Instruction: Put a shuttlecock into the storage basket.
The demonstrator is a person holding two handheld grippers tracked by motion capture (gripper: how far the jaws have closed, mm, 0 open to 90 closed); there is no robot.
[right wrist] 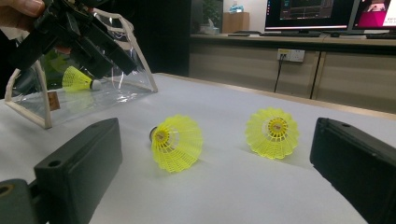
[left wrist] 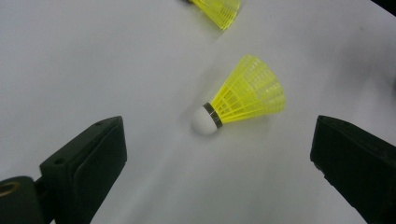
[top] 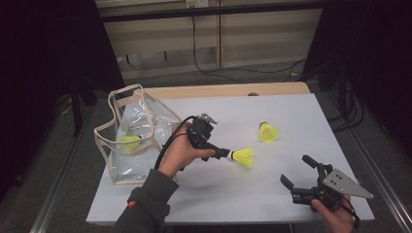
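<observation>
Hand-held gripper point(top: 227, 154) agape beside shuttlecock point(top: 243, 157)

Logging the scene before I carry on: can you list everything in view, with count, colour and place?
shuttlecock near the left gripper: 1, yellow skirt with white cork, lying on its side mid-table, apart from the jaws.
far shuttlecock: 1, yellow, on the table to the right of centre.
shuttlecock in the bag: 1, yellow, inside the bag.
bag: 1, clear with beige trim, left side of the table.
table: 1, white top with a wooden far edge.
monitors: 2 lit screens, beyond the table in the right gripper view.
left gripper: 1, black, jaws open, pointing at the near shuttlecock.
right gripper: 1, black with grey plate, open, near right corner.
</observation>
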